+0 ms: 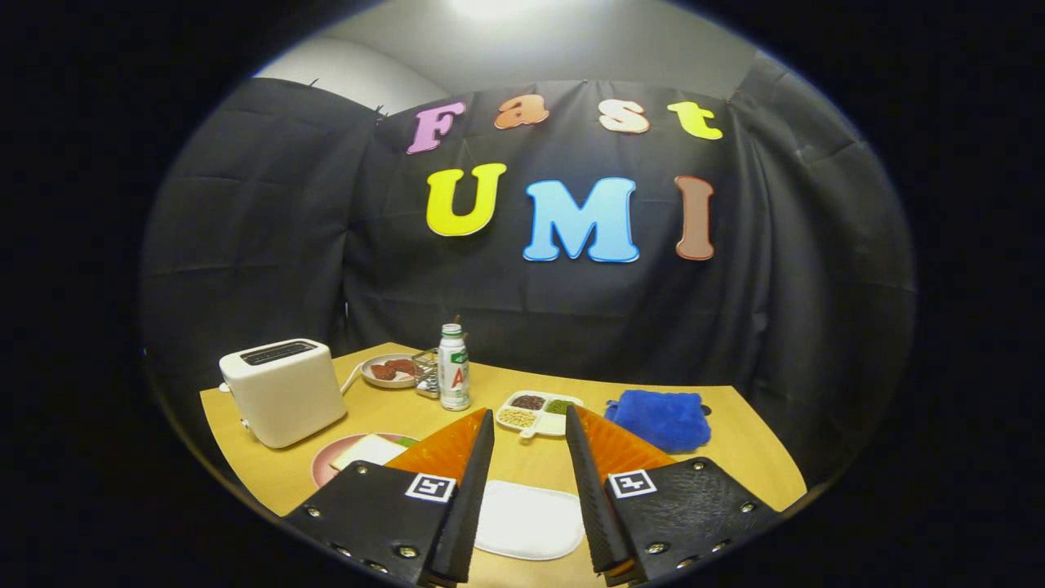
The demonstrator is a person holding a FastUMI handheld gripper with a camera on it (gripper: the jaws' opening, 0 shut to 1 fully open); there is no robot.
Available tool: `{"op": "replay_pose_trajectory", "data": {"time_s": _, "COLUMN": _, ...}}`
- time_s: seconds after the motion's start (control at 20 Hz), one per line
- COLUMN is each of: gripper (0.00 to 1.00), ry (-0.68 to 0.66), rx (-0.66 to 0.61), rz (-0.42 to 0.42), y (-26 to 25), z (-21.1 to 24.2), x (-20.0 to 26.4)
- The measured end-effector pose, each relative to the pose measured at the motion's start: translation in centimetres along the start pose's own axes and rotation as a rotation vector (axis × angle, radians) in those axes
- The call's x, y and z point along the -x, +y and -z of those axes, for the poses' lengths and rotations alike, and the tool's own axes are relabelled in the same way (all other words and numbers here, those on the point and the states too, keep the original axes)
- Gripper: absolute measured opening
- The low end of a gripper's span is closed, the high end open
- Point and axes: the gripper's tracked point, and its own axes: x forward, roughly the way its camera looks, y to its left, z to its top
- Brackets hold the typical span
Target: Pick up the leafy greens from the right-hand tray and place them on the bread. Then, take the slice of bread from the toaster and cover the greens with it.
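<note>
We find the gripper (529, 420) raised above the near edge of the wooden table (735, 457), fingers spread wide w/ nothing between them; neither finger touches any item.

Containers, near to far:
- White tray (526, 518), flat, directly below the gap between the fingers. Visible part is bare.
- Pink plate (322, 467), near left, partly behind the left finger. Holds a pale slice of bread (371, 450) lying flat; a small green bit (408, 442) sits at the bread's right edge, mostly hidden by the finger, so we cannot tell its long axis or which way it points.
- Divided white dish (555, 425), just beyond the fingertips, approx. centre of table. Three compartments seen: dark reddish grains far left, green matter far right, pale grains near left. Its small handle tab points toward the fingers.
- Round plate (371, 377), far left behind the toaster, carries reddish-brown pieces (393, 368).

White toaster (282, 392) stands at left, slots up, long axis running left-right and angled slightly; we cannot tell whether bread sits in the slots.

Other items: a small wire rack (425, 371) and an upright white bottle (454, 367) w/ pale cap, side by side, far centre-left. Blue cloth (661, 418) bunched at right, beyond the right finger.
</note>
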Motion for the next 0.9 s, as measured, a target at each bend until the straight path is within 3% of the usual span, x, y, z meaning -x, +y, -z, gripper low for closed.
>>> {"op": "replay_pose_trajectory", "data": {"time_s": 0.35, "gripper": 0.54, "ry": -0.029, "rx": -0.009, "rz": 0.149, "y": -10.6, "z": 0.4, "x": 4.3}}
{"op": "replay_pose_trajectory", "data": {"time_s": 0.9, "gripper": 0.54, "ry": -0.056, "rx": 0.010, "rz": 0.260, "y": -22.1, "z": 2.2, "x": 9.6}}
